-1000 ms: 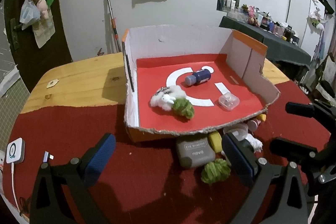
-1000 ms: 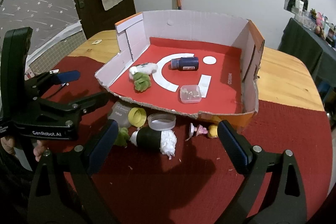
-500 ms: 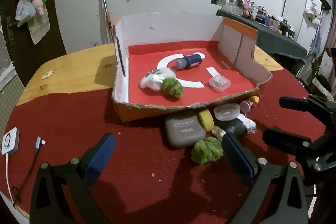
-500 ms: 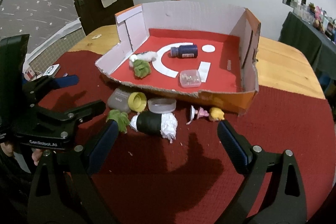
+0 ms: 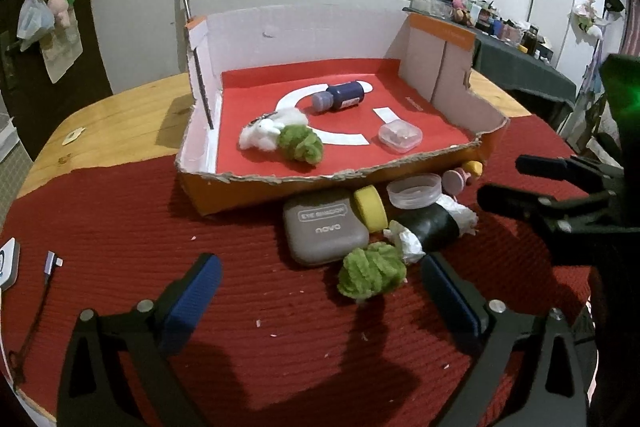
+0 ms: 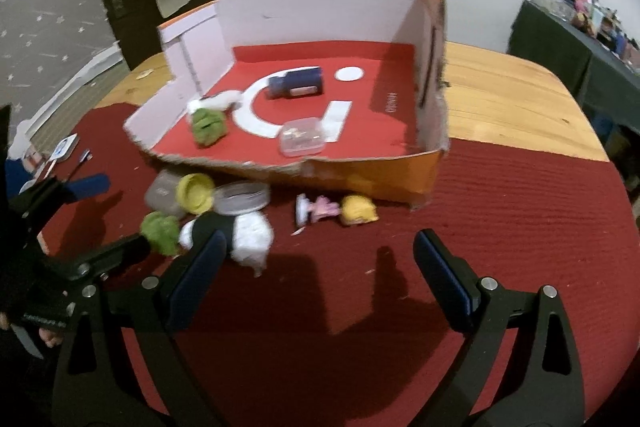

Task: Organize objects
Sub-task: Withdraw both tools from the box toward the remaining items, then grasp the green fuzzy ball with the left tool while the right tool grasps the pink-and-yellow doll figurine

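Observation:
An open cardboard box with a red floor holds a blue bottle, a white plush, a green pompom and a clear case. In front of it on the red cloth lie a grey eye-shadow case, a yellow cap, a clear lid, a black bottle with white tissue, a green pompom and a pink and yellow toy figure. My left gripper is open, just before the pompom. My right gripper is open and empty.
A white charger and cable lie at the left edge of the red cloth. The wooden table extends behind and right of the box. A dark cluttered table stands at the far right.
Both grippers have pulled back and risen; the box and the loose items now sit farther ahead. The right view has swung rightward. Both grippers stay open.

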`<state>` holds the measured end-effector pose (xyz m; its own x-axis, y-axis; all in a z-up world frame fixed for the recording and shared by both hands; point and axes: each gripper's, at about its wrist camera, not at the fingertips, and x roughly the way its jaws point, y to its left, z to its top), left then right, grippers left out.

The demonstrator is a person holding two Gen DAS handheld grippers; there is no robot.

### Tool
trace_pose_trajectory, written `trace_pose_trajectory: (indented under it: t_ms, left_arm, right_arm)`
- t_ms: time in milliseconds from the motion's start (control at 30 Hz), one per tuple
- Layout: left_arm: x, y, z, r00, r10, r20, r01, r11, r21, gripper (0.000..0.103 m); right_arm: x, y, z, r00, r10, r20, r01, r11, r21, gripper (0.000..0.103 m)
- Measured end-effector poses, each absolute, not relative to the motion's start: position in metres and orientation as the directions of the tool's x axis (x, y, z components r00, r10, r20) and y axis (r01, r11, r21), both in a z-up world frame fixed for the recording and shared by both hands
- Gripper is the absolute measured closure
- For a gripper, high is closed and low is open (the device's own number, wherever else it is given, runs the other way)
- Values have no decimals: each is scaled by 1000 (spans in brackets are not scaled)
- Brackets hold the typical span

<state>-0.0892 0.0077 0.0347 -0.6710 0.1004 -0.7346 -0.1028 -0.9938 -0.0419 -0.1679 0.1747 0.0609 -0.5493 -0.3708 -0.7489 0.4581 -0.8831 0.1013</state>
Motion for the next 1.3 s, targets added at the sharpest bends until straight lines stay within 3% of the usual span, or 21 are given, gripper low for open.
trace_pose_trajectory:
  t_ms: [267, 567, 800, 1133, 1300]
  left_arm:
    - [-92, 15, 28, -660, 113, -743, -126, -991, -39, 20]
    - [-93, 17, 22, -647, 142, -749, -148, -987, -59, 37]
    - [-91, 26, 21, -652, 133, -747, -156, -987, -40, 44]
    - [-85, 22, 25, -653, 169, -738, -177, -982, -68, 69]
    - [-82, 22, 27, -654, 181, -735, -185, -980, -77, 71]
  right_arm:
    - [-191, 175, 50, -547, -339, -765, 434, -897, 87, 30]
    - [-197, 164, 40, -538, -332, -775, 456, -888, 63, 34]
    - [-195, 163, 37, -544, -318, -776, 461, -887, 40, 55]
    - [-177, 161, 41, -534, -351, -769, 480, -875, 66, 55]
    - [-162, 157, 48, -540, -361, -760, 494, -867, 62, 55]
